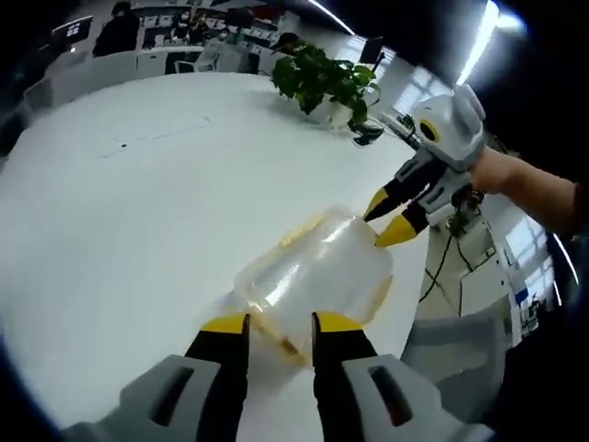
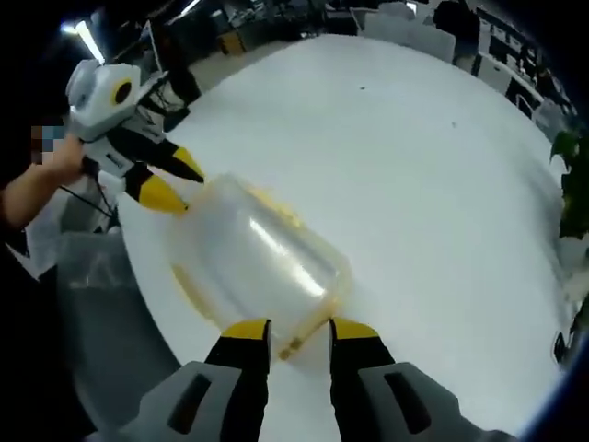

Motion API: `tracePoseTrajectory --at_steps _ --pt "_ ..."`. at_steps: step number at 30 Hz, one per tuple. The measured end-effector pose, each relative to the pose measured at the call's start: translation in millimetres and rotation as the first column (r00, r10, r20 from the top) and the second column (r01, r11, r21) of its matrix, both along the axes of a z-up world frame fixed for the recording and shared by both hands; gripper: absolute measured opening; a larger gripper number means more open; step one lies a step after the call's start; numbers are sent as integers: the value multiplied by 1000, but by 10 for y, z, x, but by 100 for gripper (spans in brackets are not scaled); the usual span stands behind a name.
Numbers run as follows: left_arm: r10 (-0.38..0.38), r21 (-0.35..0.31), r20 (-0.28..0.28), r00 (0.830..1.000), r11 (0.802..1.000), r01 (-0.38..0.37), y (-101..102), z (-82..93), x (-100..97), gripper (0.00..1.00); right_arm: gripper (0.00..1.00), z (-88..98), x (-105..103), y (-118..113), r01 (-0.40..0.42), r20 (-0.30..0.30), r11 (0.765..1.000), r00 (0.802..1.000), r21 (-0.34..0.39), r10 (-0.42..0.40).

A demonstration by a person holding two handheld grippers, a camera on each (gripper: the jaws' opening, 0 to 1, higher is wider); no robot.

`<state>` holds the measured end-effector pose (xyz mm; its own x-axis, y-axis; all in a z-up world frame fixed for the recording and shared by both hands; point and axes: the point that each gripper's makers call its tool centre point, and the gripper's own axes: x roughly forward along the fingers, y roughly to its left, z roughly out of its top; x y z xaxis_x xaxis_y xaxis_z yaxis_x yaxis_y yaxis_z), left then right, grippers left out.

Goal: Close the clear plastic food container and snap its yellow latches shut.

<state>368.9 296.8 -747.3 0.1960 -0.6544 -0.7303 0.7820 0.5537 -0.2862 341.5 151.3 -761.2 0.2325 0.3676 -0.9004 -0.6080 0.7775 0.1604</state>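
Big white round table (image 1: 138, 203), mostly bare; a potted green plant (image 1: 324, 81) stands near its far edge with a small dark object just beside it, and office desks and chairs sit well apart behind. A grey chair (image 2: 101, 304) is tucked at the table edge near the container. The clear plastic food container (image 1: 313, 272) lies on the table close to that edge, held between the two grippers, with yellow latches (image 1: 304, 226) along its sides. Nothing stands between either gripper and the container. In the left gripper view the left gripper (image 1: 280, 324) has its yellow-tipped jaws parted a little, straddling the container's near end, tips touching or just at its rim; a firm clamp cannot be told. The right gripper (image 1: 386, 221), held by a hand (image 1: 497, 170), meets the far end with jaws slightly parted, tips against the lid edge. The right gripper view shows the same from the other end: jaws a little apart around the near latch.
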Motion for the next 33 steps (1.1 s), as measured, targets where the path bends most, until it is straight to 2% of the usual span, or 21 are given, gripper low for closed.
tracePoseTrajectory --at_steps 2,5,7,9,13,15,17,22,27,33 --pt "-50 10 49 998 999 49 -35 45 6 25 24 20 5 42 -13 18 1000 1000 -3 13" --pt "-99 18 103 990 995 98 -99 118 -20 26 24 92 96 86 -19 57 999 998 34 17" --pt "-105 18 97 990 994 103 -126 130 -36 26 24 127 114 141 -26 62 998 998 54 23" --pt "-116 10 99 988 993 116 -164 141 -43 26 24 149 134 222 -70 78 995 995 66 64" --pt "-167 16 120 979 986 167 -233 154 -91 27 24 192 151 375 -180 129 982 977 63 171" --pt "-211 16 141 967 977 211 -299 168 -128 27 24 213 138 458 -223 151 972 966 69 211" --pt "-242 22 155 958 970 241 -347 173 -162 27 24 202 118 502 -232 145 970 964 66 221" --pt "-266 28 147 953 964 265 -435 123 -221 27 24 144 117 612 -293 154 955 947 44 283" --pt "-345 52 173 923 939 341 -509 113 -325 25 24 176 153 734 -319 173 946 937 62 305" --pt "-368 89 177 913 930 358 -543 54 -326 25 24 141 168 777 -352 182 935 923 42 339"
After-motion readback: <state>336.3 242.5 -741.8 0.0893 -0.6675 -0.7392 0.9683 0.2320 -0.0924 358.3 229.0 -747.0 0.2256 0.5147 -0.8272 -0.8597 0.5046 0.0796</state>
